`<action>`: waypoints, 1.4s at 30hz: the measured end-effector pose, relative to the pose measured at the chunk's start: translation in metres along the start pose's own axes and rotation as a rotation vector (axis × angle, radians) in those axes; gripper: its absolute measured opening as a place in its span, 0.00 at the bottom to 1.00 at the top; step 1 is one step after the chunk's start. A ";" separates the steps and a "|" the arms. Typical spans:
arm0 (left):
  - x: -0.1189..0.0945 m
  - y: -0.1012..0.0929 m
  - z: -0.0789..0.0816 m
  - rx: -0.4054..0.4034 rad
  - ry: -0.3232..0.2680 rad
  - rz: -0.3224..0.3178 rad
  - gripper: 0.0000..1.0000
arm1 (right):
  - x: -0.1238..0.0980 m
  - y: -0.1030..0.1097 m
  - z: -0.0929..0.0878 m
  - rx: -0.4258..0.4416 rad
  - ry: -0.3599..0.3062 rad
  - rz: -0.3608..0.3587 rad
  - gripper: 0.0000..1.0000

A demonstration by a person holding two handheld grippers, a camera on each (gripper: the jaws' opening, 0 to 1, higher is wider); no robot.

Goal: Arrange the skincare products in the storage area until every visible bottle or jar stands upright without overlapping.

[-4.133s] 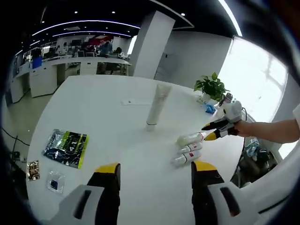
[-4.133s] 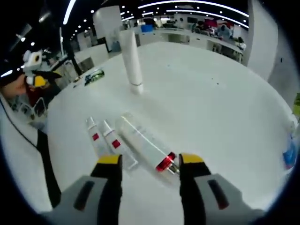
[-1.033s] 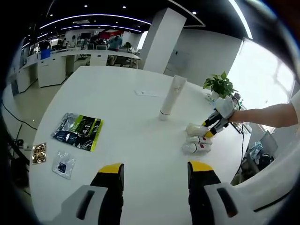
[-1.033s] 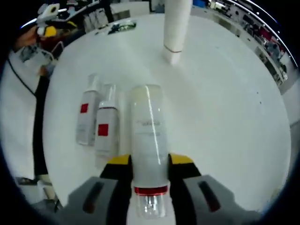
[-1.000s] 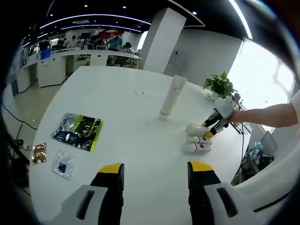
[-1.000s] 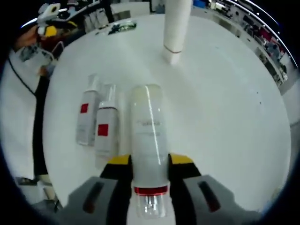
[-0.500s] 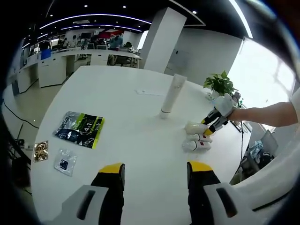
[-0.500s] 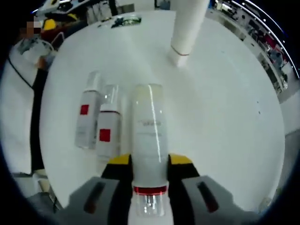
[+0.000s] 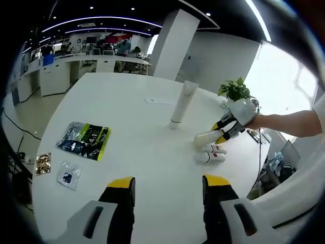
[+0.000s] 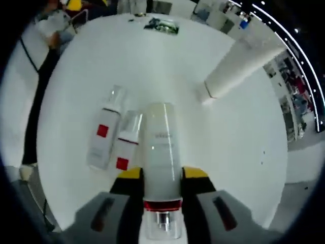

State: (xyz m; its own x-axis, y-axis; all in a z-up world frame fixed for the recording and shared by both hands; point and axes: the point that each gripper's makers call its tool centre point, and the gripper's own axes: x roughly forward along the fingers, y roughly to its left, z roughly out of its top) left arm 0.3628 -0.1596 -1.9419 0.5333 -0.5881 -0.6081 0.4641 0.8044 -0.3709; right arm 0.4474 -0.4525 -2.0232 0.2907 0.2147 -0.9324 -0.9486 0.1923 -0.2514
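White table (image 9: 127,147); frosted bottle (image 10: 162,147) in right claw (image 10: 161,175).

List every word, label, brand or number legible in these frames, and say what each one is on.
No text can be read.
Large bottle held in the right gripper: faint grey print, too blurred to read.
Two small bottles: plain red squares, no legible words.
Green and black packet: markings too small to read.
Tall white tube: no readable print.
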 end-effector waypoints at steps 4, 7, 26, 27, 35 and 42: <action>-0.001 0.000 0.001 0.001 -0.004 -0.001 0.55 | -0.001 0.002 0.011 -0.101 0.023 -0.018 0.25; -0.001 -0.002 0.003 -0.002 -0.012 -0.004 0.55 | -0.002 -0.001 0.017 -0.190 0.048 -0.046 0.25; 0.019 -0.037 -0.013 0.142 0.049 -0.032 0.55 | -0.005 0.014 0.067 -0.488 0.044 -0.069 0.25; 0.023 -0.041 -0.015 0.159 0.055 -0.036 0.55 | -0.005 0.016 0.071 -0.509 0.043 -0.070 0.25; 0.045 -0.061 -0.023 0.293 0.120 -0.063 0.55 | -0.006 0.033 0.091 -0.578 0.021 -0.045 0.24; 0.085 -0.065 -0.023 0.601 0.192 -0.016 0.54 | -0.008 0.050 0.106 -0.643 -0.005 -0.040 0.24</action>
State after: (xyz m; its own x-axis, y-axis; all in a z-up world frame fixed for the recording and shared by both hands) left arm 0.3616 -0.2595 -1.9854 0.4126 -0.5291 -0.7415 0.8168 0.5752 0.0441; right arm 0.4108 -0.3430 -2.0010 0.3266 0.2236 -0.9183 -0.8222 -0.4119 -0.3927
